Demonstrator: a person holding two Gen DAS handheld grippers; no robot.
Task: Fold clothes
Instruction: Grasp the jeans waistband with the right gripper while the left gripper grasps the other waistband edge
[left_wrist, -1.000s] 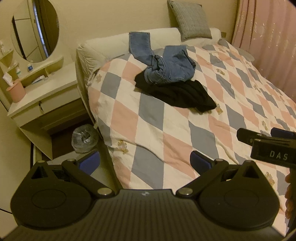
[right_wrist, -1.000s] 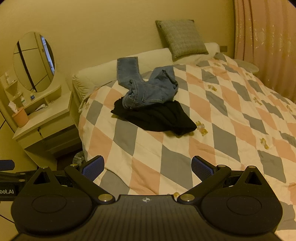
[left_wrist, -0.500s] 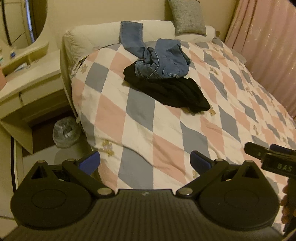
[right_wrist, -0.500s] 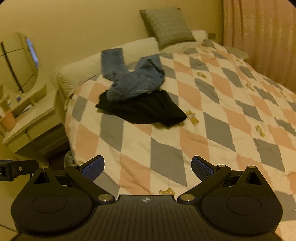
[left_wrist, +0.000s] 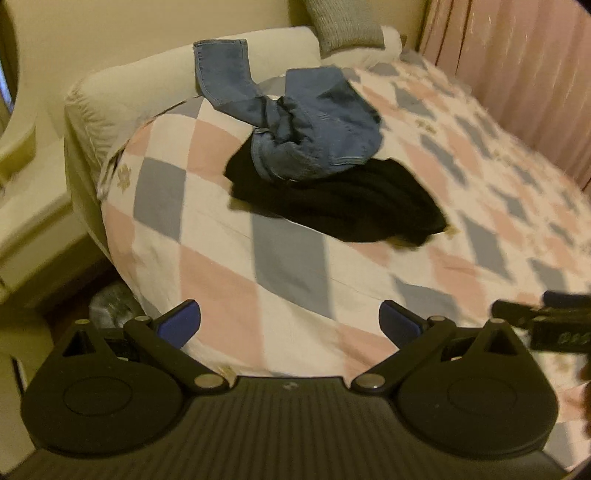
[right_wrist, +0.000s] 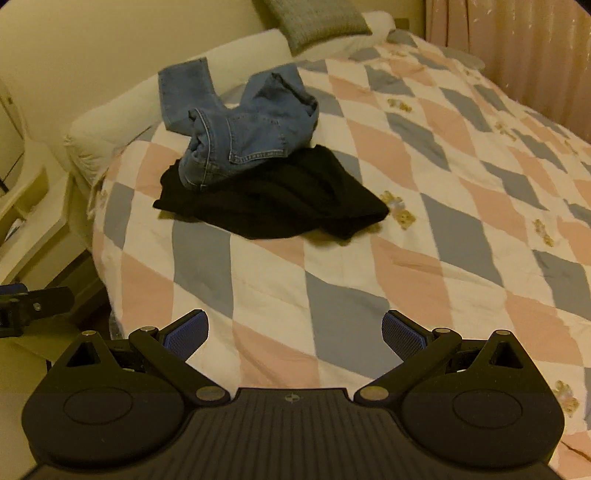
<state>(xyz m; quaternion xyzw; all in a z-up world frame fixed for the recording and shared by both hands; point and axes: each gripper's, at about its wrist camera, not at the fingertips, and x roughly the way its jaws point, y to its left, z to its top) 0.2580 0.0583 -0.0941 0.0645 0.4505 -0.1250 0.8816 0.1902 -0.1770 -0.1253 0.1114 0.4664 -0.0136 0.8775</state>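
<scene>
Crumpled blue jeans (left_wrist: 306, 125) (right_wrist: 243, 129) lie near the head of the bed, one leg draped onto the white headboard. Their lower part rests on a crumpled black garment (left_wrist: 343, 199) (right_wrist: 280, 199). Both lie on a quilt (left_wrist: 221, 236) (right_wrist: 424, 229) of pink, grey and white diamonds. My left gripper (left_wrist: 290, 325) is open over the quilt's near edge, well short of the clothes, with nothing between its fingers. My right gripper (right_wrist: 295, 334) is open too, empty, above the quilt. Each gripper's tip shows at the other view's edge.
A grey cushion (right_wrist: 317, 22) leans on the white headboard (left_wrist: 147, 81). Pink curtains (left_wrist: 517, 66) hang along the bed's far side. A cream dressing table (left_wrist: 26, 206) stands left of the bed, with a crinkled plastic-lined bin (left_wrist: 110, 302) on the floor beside it.
Both grippers have moved forward towards the bed, so the jeans and black garment appear larger and nearer. Both stay open and empty.
</scene>
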